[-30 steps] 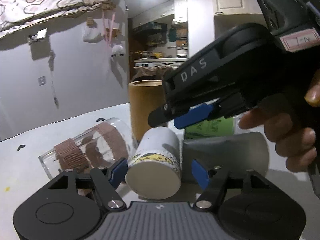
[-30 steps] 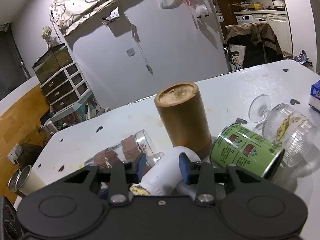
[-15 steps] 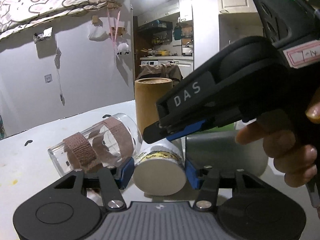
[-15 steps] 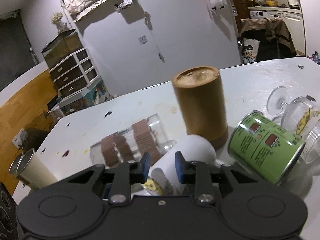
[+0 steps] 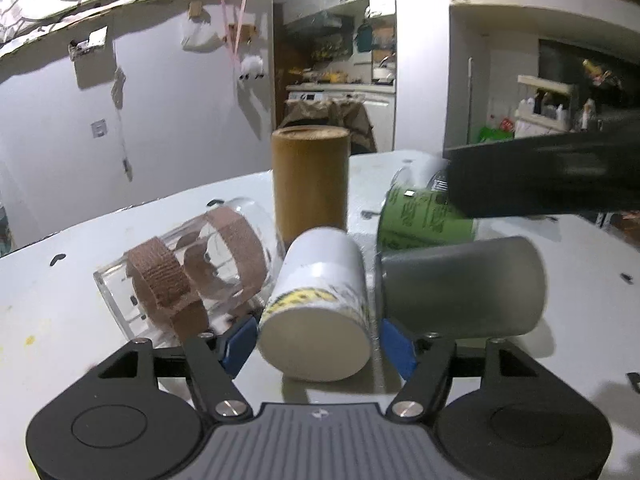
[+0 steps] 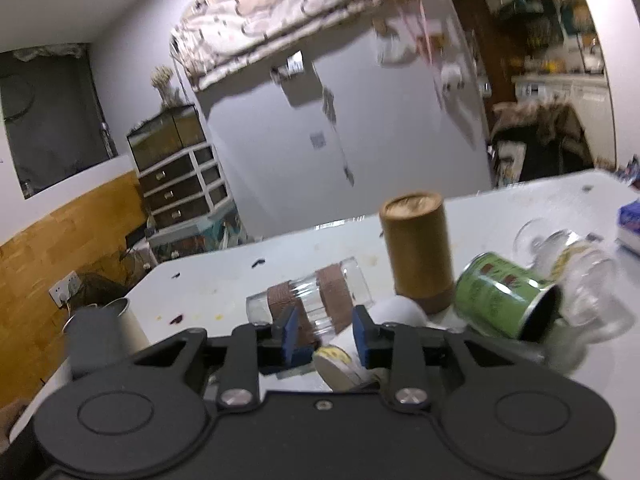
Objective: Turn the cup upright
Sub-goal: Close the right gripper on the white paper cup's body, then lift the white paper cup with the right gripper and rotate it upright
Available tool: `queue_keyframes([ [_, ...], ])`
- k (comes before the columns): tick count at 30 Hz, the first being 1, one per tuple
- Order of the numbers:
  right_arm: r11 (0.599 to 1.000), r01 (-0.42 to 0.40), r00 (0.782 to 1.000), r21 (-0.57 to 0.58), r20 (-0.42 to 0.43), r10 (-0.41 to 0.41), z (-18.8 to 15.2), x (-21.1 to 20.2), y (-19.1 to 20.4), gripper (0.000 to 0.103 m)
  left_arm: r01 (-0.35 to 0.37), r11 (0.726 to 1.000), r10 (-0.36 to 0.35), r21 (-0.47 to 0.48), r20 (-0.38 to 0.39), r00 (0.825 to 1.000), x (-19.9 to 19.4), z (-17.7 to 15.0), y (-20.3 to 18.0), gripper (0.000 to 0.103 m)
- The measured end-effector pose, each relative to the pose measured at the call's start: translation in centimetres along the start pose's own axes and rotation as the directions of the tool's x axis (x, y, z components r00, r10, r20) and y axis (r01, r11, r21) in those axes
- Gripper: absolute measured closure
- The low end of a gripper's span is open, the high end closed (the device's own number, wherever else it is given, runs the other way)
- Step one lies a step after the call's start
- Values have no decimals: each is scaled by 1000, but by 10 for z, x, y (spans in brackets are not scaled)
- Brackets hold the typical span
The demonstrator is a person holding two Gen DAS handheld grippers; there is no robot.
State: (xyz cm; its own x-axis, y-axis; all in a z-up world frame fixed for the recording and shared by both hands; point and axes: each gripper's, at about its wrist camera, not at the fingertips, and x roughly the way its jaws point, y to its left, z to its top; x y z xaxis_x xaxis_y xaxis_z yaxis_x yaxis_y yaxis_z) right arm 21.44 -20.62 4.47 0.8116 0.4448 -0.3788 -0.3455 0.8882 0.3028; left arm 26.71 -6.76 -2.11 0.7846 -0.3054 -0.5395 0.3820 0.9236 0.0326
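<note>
A white cup [image 5: 320, 304] with a yellow band lies on its side on the white table [image 5: 60, 312], its base toward the left wrist camera. My left gripper [image 5: 316, 346] is open, its blue fingertips [image 5: 240, 340] on either side of the cup's base. My right gripper [image 6: 325, 330] is open and empty, lifted above the cup [image 6: 360, 356]; its black body [image 5: 552, 176] shows blurred at the upper right in the left wrist view.
A glass [image 5: 192, 276] with brown bands lies left of the cup. A grey cup [image 5: 460, 288] and a green can [image 5: 424, 216] lie to its right. A brown cylinder [image 5: 310, 176] stands behind. A clear ribbed glass [image 6: 588, 280] lies at the far right.
My right gripper has lifted up and away from the white cup and opened wider. My left gripper has stayed around the cup's base.
</note>
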Motion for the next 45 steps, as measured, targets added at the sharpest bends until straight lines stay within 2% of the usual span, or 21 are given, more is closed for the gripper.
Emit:
queue_keyframes([
  [5,1000,18,998,-23,55,-17,-20,-32,-3,69,-9,998,8,-54,-20,1000,5,-5,3,38],
  [10,999,33,996,-9,82,-33,-38,-52,-9,69,4,994,-8,-110,-40,999,-13,-14,4,38],
  [20,999,34,994,-21,108,-31,-64,-82,-7,67,45,993,-51,-112,-49,997,-92,-62,-6,39],
  [29,999,-4,996,-49,84,8,-79,-89,4,65,90,989,-95,-116,-40,995,-162,-107,-15,39],
  [34,995,-48,999,-90,5,49,-79,-64,18,64,112,991,-115,-66,-36,993,-184,-122,-25,38],
  [37,990,-81,994,-118,-80,72,-78,-37,27,64,87,996,-88,-37,-20,996,-189,-128,-31,37],
  [40,983,-117,982,-138,-166,93,-77,-11,36,64,93,994,-94,-54,-25,995,-187,-132,-32,36],
  [45,971,-175,941,-160,-317,118,-75,25,44,64,80,991,-83,-106,-19,996,-186,-136,-23,33],
])
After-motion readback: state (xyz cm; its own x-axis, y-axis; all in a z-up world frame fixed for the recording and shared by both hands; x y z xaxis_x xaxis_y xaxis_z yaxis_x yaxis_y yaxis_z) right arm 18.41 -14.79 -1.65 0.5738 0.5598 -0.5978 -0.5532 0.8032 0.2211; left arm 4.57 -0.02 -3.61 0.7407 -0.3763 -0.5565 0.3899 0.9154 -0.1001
